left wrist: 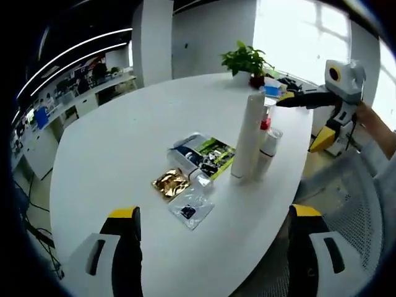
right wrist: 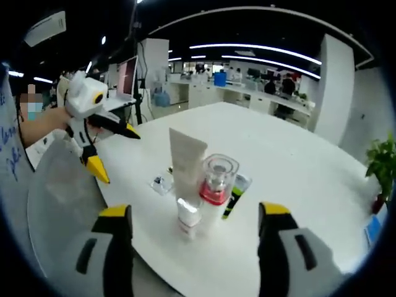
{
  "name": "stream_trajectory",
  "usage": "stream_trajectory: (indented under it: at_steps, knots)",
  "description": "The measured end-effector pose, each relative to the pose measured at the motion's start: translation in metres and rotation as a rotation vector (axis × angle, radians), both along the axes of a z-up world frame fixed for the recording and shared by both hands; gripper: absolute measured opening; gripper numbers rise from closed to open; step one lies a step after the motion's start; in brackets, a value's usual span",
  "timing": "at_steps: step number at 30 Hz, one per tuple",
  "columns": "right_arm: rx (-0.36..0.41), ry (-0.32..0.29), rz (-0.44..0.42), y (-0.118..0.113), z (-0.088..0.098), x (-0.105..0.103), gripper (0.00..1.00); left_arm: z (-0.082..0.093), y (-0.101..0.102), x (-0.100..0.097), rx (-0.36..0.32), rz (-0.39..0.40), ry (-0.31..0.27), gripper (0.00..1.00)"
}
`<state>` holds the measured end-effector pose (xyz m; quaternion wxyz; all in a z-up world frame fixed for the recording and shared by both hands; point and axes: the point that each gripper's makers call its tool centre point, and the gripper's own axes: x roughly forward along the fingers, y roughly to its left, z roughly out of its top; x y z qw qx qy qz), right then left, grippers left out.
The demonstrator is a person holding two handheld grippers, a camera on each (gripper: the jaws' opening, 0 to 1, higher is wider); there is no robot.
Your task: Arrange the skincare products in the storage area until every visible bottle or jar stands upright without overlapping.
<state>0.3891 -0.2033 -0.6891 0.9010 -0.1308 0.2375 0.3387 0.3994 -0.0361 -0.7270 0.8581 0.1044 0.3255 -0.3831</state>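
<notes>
A tall white tube (left wrist: 249,133) stands upright on its cap near the right edge of the white table (left wrist: 124,142). A shorter white bottle (left wrist: 270,147) and a clear jar with a red base (left wrist: 265,122) stand close behind it. Flat on the table lie a green-black packet (left wrist: 215,155), a gold sachet (left wrist: 170,182) and a clear bag (left wrist: 190,210). My left gripper (left wrist: 213,247) is open, short of these. My right gripper (right wrist: 195,247) is open before the tube (right wrist: 187,158) and the jar (right wrist: 218,178), holding nothing.
A potted plant (left wrist: 247,62) and small items stand at the table's far end. A mesh chair (left wrist: 352,210) is beside the table edge. The right gripper (left wrist: 306,114) hangs beyond the bottles; a hand holds the left gripper (right wrist: 102,139). Desks line the background.
</notes>
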Motion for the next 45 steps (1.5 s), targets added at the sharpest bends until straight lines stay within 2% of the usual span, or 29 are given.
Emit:
stream_trajectory:
  at_steps: [5, 13, 16, 21, 25, 29, 33, 36, 40, 45]
  knots:
    - [0.022, 0.002, -0.003, 0.000, 0.003, 0.000, 0.84, -0.010, -0.005, 0.009, 0.026, -0.007, 0.008, 0.96]
    - [0.031, 0.009, -0.001, -0.001, 0.002, 0.000, 0.83, -0.023, -0.010, 0.021, 0.040, -0.005, 0.009, 0.79]
    - [0.027, 0.011, 0.002, -0.001, 0.001, -0.001, 0.83, -0.026, -0.013, 0.031, 0.044, 0.020, -0.010, 0.78]
    - [0.031, 0.014, 0.001, -0.002, 0.000, -0.001, 0.82, -0.030, -0.022, 0.044, 0.042, 0.027, -0.027, 0.61]
    - [0.032, 0.021, -0.003, -0.003, -0.002, 0.000, 0.82, -0.036, -0.030, 0.050, 0.060, 0.021, -0.033, 0.55]
    - [0.034, 0.022, -0.010, -0.005, -0.003, 0.000, 0.82, -0.044, -0.037, 0.054, 0.055, 0.028, -0.006, 0.47]
    - [0.031, 0.026, -0.017, -0.010, -0.005, 0.001, 0.81, -0.050, -0.044, 0.059, 0.022, 0.063, 0.012, 0.45]
    - [0.035, 0.033, -0.021, -0.012, -0.006, 0.001, 0.81, -0.058, -0.048, 0.063, 0.069, 0.060, -0.003, 0.43]
    - [0.030, 0.037, -0.025, -0.014, -0.007, 0.001, 0.81, -0.070, -0.050, 0.065, 0.063, 0.090, 0.043, 0.41]
    - [0.034, 0.042, -0.028, -0.014, -0.009, 0.000, 0.80, -0.078, -0.055, 0.067, 0.092, 0.094, 0.038, 0.42]
